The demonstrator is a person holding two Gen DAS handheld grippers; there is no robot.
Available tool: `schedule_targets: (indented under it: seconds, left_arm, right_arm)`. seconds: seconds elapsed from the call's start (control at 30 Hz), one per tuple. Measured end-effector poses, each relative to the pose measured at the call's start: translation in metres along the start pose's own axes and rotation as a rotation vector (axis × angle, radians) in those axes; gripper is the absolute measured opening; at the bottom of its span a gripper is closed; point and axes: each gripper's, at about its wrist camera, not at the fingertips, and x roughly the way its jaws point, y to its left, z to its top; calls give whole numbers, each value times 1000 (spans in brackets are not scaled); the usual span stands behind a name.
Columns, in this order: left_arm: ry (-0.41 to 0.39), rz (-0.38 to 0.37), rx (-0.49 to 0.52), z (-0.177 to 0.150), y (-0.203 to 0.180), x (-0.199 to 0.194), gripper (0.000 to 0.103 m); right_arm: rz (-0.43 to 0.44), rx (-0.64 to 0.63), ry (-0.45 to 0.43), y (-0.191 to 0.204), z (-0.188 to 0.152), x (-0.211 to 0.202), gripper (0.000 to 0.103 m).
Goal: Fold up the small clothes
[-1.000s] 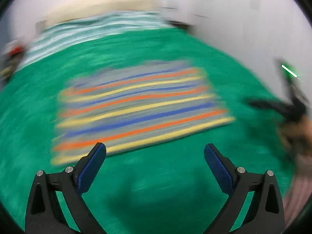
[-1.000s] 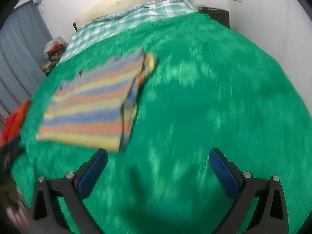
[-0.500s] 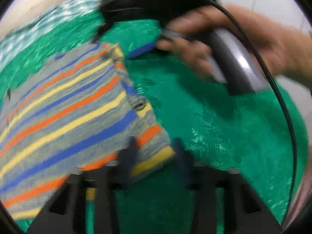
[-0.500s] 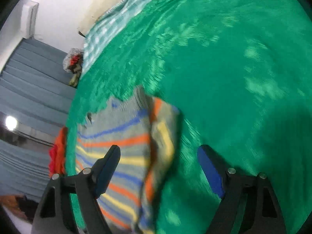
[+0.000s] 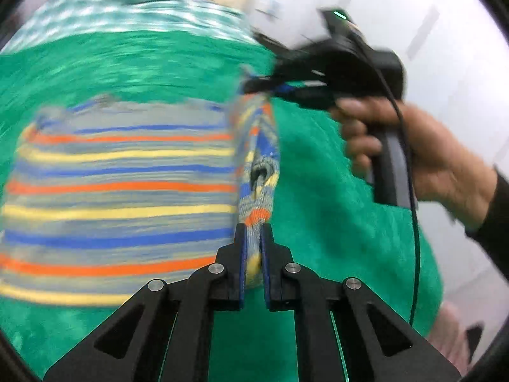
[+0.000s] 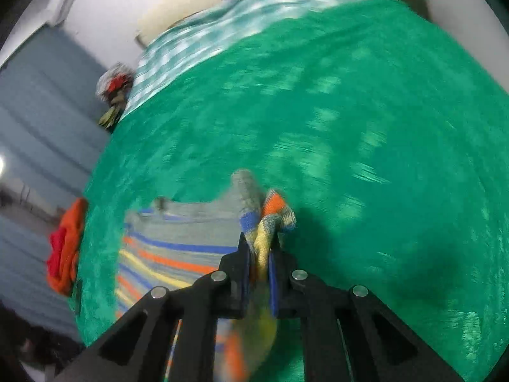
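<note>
The striped garment [image 5: 121,187] is spread on the green blanket [image 5: 334,222] of the bed, with its right-hand edge raised off the blanket. It is judged to be a light, soft knit: it sags between held points, offers no stiffness, and is not fragile. The ribbed weave is expected to give the pads good friction, so slipping is unlikely. Hold is best taken at the two corners of one edge, so that the edge can be carried across as a straight line; a grip further in would be expected to bunch the fabric.

The left gripper [image 5: 253,232] is closed on the near corner of that edge, with cloth pinched between the blue pads. The right gripper [image 6: 258,248] is closed on the far corner, a bunch of striped fabric standing up between its pads. In the left wrist view the right gripper is carried by a hand [image 5: 423,159] above the same edge.

Compared with one second earlier, when both grippers stood wide apart and empty and the garment lay flat, the jaws of both have just been closing, each with fabric between them, and the edge has been lifted
</note>
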Motion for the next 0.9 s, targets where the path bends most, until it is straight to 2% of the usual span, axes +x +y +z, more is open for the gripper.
schedule_targets:
  seconds: [0.1,0.2,0.4,0.53,0.6,0.67,0.7,0.73,0.77,0.8,0.83,0.9]
  left_arm:
    - [-34,41,-92,-2,45,-26,6]
    - [-58,96,-177,-9,95,-49,6]
    - [-65,153,-269,-28,161,-68,6]
    - [-69,175,-332,-45,187,-77,6]
    - [-60,181,-350,-43,200,-72,7]
    - [-5,214,-351,-44,210,-66,14]
    - [8,236,-347,-46,207,-68,33]
    - [11,256,-349,-49,210,-71,49]
    - [-7,249,-358,-50,212,-80,52]
    - [-22,248,-359,-51,212,-89,53]
    - [-33,252,-348,-49,211,-98,53]
    - [-72,265,-294,-43,203,-115,53]
  right_arm:
    - [31,-49,9,46,14,17,10]
    - [59,-77,38,93,13,48,10]
    - [76,-164,118,182,3,128,10]
    - [62,-210,168,215,-6,170,10]
    - [55,-218,182,227,-9,185,10]
    - [68,-209,187,229,-12,196,11]
    - [111,-187,183,229,-13,200,22]
    - [186,-133,180,226,-13,203,26]
    - [264,-56,184,219,-13,205,49]
    - [333,28,186,212,-13,205,66]
    - [402,104,159,205,-13,198,67]
    - [434,107,95,196,-10,177,67]
